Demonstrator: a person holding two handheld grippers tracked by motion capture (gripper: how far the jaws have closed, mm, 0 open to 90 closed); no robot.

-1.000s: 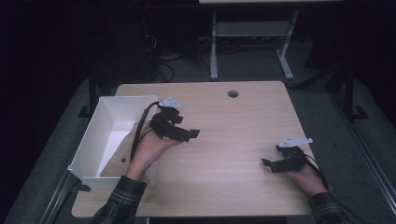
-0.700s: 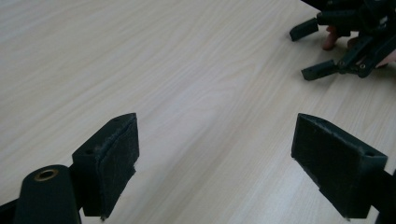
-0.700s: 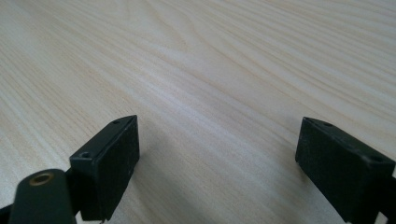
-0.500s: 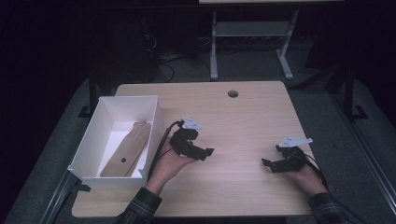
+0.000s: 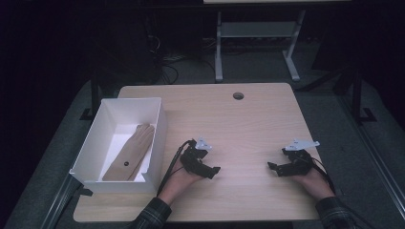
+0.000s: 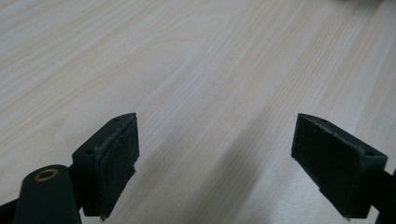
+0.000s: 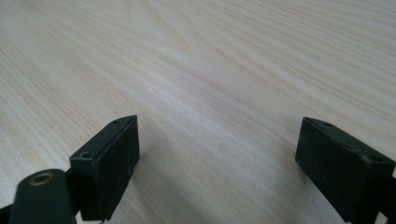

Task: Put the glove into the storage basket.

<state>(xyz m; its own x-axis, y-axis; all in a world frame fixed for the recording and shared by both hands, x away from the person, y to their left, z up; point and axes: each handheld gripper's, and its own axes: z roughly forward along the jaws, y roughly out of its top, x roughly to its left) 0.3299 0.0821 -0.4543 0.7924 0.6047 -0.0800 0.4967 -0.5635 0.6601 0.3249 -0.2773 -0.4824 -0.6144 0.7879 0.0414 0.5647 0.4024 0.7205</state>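
Observation:
A tan glove [image 5: 131,151] lies flat inside the white bin [image 5: 106,110] at the table's left. My left gripper [image 5: 213,171] rests low over the wood just right of the bin, jaws wide apart and empty; its own view shows bare wood between the pads [image 6: 114,154]. My right gripper [image 5: 273,168] sits near the table's right front, pointing left, open too, with only wood grain between its pads [image 7: 109,161].
The light wooden table [image 5: 239,124] has a round cable hole [image 5: 238,96] near its far edge. A metal desk frame [image 5: 253,33] and cables stand on the dark floor beyond. Bare wood lies between the two grippers.
My left gripper has moved from over the bin rightward and toward the front edge, leaving the tan glove lying in the bin. The right gripper has stayed put.

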